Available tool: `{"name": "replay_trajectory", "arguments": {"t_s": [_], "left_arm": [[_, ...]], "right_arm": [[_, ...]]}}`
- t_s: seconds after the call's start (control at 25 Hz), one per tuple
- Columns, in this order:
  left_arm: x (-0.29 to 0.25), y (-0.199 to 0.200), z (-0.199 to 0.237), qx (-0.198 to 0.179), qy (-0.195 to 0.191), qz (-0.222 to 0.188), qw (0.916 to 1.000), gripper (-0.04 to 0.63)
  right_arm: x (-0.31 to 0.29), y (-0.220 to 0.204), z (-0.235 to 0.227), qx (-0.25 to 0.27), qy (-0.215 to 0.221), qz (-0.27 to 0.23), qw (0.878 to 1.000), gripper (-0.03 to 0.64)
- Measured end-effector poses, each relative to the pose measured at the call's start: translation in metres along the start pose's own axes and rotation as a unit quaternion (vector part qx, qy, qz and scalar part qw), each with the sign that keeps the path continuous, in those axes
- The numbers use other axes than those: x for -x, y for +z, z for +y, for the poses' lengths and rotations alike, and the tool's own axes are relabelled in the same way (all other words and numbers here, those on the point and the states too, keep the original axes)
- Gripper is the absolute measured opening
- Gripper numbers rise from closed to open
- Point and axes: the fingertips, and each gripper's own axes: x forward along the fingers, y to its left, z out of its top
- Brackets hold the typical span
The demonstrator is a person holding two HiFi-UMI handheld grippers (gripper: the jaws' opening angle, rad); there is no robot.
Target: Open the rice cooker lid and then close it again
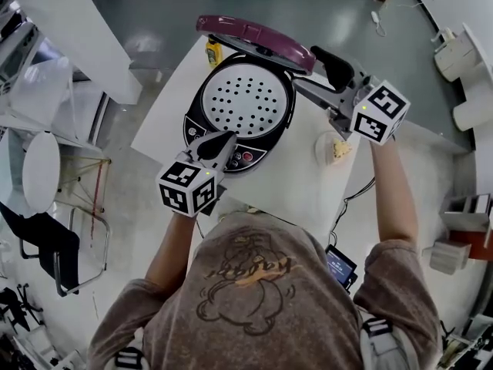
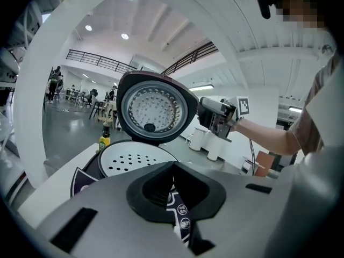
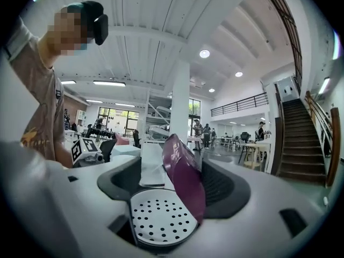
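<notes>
The black rice cooker (image 1: 202, 114) stands on the white table (image 1: 300, 187) with its maroon lid (image 1: 254, 35) raised upright at the far side. A white perforated tray (image 1: 245, 99) fills the pot. My left gripper (image 1: 219, 143) rests shut at the cooker's front, over the control panel (image 1: 245, 157), holding nothing. My right gripper (image 1: 314, 74) is open at the lid's right end. In the right gripper view the lid's edge (image 3: 185, 176) stands between the wide jaws, and the pads do not press on it. The left gripper view shows the lid's metal inner face (image 2: 156, 112).
A small yellow bottle (image 1: 213, 51) stands behind the cooker. A bowl of food (image 1: 335, 149) sits on the table to the cooker's right. A round table (image 1: 38, 172) and a black chair (image 1: 46, 245) stand on the floor at the left.
</notes>
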Motion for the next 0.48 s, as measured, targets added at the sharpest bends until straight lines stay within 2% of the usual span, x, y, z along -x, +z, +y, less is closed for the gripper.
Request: {"name": "replay_trajectory", "arguments": {"t_s": [0.48], "left_arm": [[0.005,0.001,0.001,0.002,0.002,-0.002,1.0,0.021]], "right_arm": [[0.005,-0.024,0.045,0.015,0.013,0.01,1.0,0.328]]}}
